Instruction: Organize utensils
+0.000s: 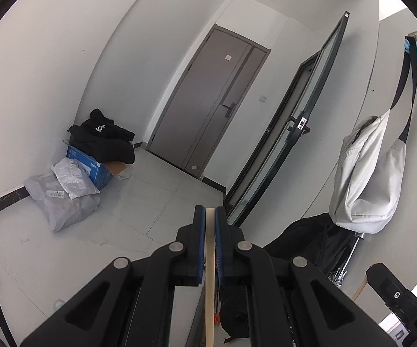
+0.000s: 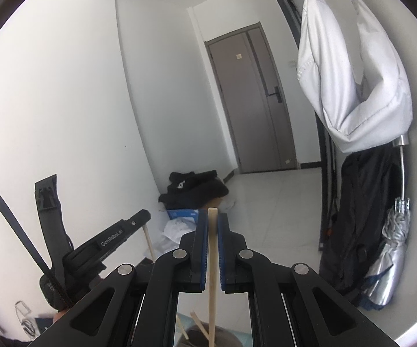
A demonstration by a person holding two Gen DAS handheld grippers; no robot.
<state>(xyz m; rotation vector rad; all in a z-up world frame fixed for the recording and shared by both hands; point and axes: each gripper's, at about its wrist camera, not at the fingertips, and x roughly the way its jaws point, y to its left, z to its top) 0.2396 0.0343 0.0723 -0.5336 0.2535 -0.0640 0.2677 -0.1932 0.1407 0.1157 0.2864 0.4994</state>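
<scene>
With the left gripper (image 1: 210, 217) and right gripper (image 2: 212, 222) each clenched on a pale wooden chopstick (image 1: 209, 274) (image 2: 212, 260) running between its jaws, either thin stick could, I judge, pivot and slip.

Clothes (image 1: 104, 138) on box (image 1: 88, 167)

"GenRobot.AI" printed on left claw (image 2: 139, 219) body.

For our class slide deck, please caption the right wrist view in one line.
Right tool shut on a wooden chopstick, aimed toward a grey door.
</scene>
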